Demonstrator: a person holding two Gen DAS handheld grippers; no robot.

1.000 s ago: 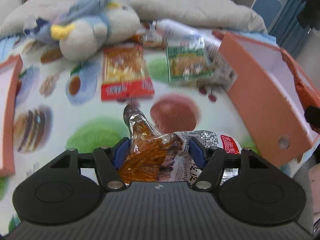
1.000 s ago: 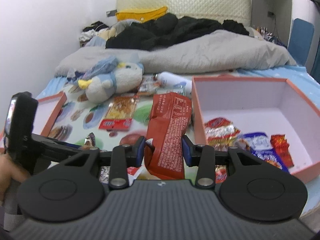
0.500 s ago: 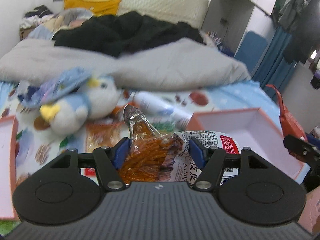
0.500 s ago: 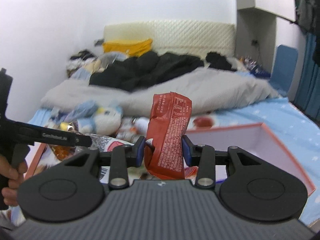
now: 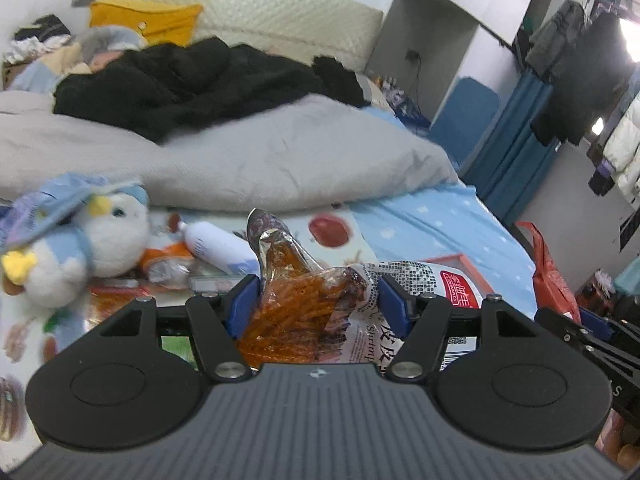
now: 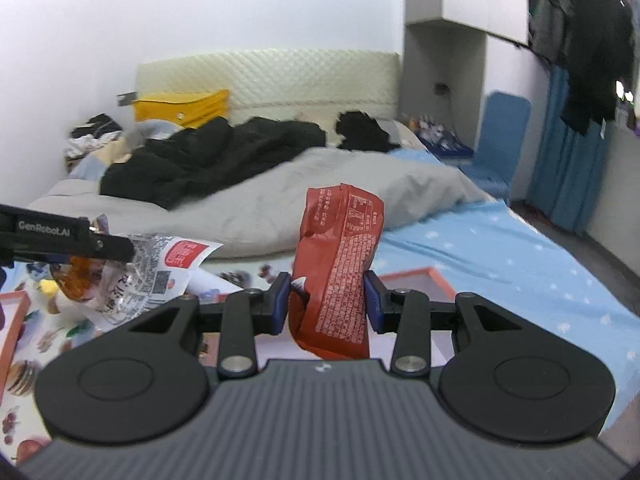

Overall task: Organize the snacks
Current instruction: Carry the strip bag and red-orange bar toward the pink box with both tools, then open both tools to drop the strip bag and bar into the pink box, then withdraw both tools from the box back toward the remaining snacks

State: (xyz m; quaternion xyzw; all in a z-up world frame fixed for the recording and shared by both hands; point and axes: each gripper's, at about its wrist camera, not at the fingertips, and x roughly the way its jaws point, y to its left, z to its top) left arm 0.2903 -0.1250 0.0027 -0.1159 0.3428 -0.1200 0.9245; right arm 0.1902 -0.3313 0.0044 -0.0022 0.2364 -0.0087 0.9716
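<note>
Both grippers are rising off the bed. Left gripper is clamping the shrimp-stick bag, right gripper the upright red packet; the box is lying below the right one.

A white-walled bedroom holds a bed with a quilted headboard, grey duvet and blue curtains.

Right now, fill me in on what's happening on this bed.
A person is sorting snacks with a tool in each hand. The left tool is shut on a clear bag of orange shrimp strips; the right tool is shut on a red snack packet. Both are held up above the bed, near the pink box. More snacks lie beside the plush penguin.
</note>
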